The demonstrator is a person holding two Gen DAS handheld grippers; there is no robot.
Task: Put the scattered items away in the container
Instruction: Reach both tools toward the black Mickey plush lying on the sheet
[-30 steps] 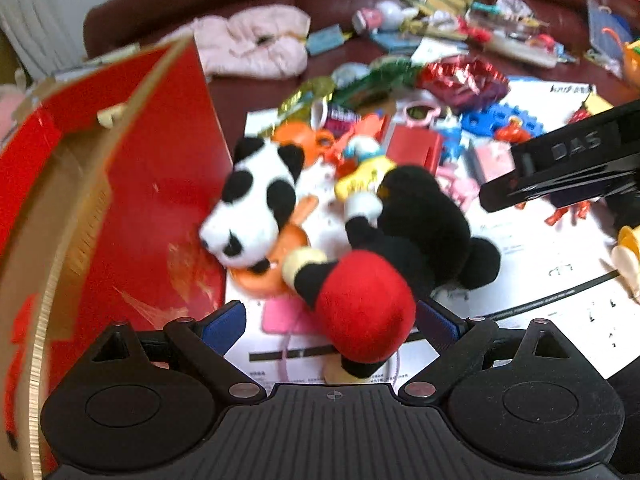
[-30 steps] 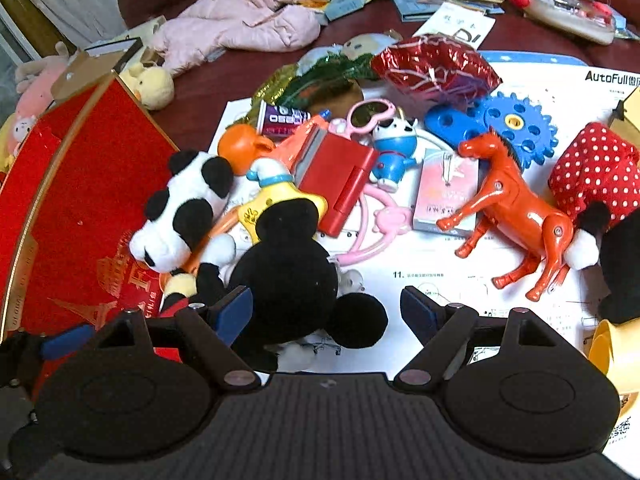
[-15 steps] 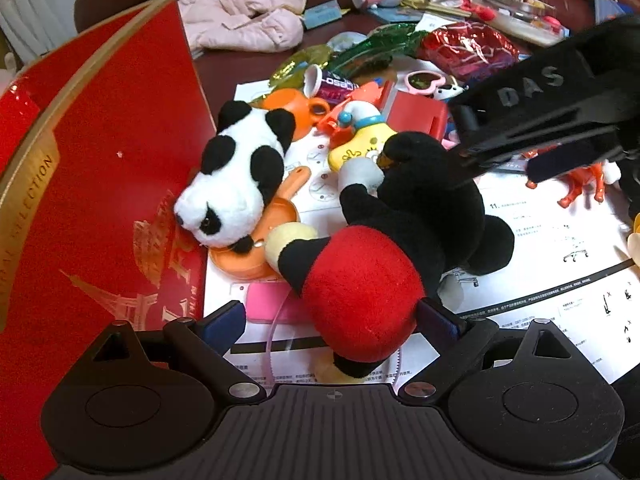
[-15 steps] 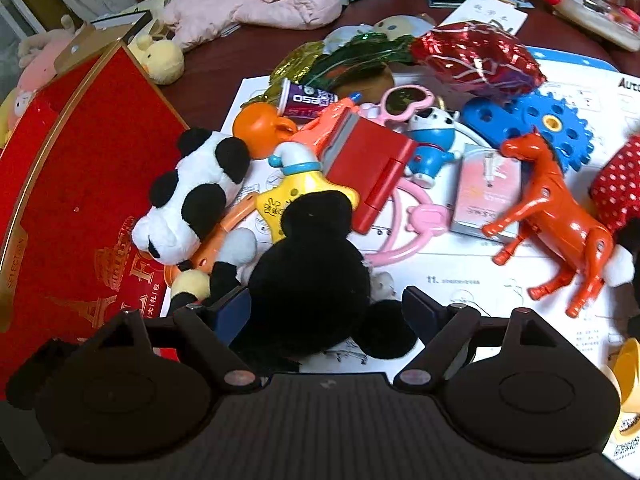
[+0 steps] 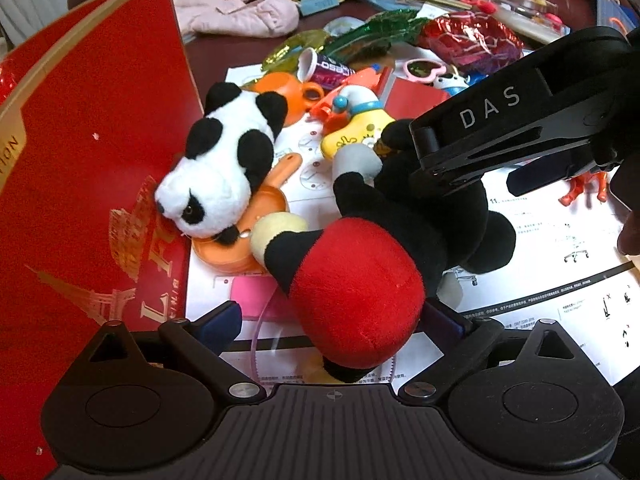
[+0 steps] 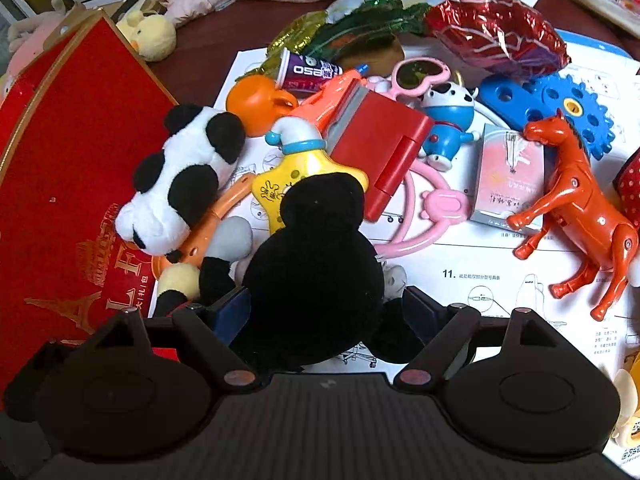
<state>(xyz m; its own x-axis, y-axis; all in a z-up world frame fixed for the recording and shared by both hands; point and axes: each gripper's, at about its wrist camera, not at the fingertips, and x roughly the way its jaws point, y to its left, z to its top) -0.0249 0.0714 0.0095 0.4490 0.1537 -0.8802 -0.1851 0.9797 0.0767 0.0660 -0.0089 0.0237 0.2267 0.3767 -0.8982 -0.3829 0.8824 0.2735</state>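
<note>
The red box (image 5: 92, 168) with gold lettering is standing at the left edge of the counter (image 6: 208, 46), its tall side facing the pile of toys. Just beside it, a white instruction sheet (image 6: 500, 280) is lying under most of the clutter. On that sheet a black plush mouse (image 6: 320, 264) in red shorts is lying on its back, and both grippers are straddling it. The right gripper (image 6: 326, 312) is standing wide around the mouse's black head, its blue pads on either side and not visibly pressing. The left gripper (image 5: 336, 320) is standing equally wide around the red shorts, the plush bulging between its jaws without being squeezed. A panda plush (image 5: 224, 168) is resting against the box, just beside the mouse's arm, on top of an orange toy pan (image 5: 232, 248). Farther right, an orange toy horse (image 6: 576, 208) is standing well apart from the mouse.
</note>
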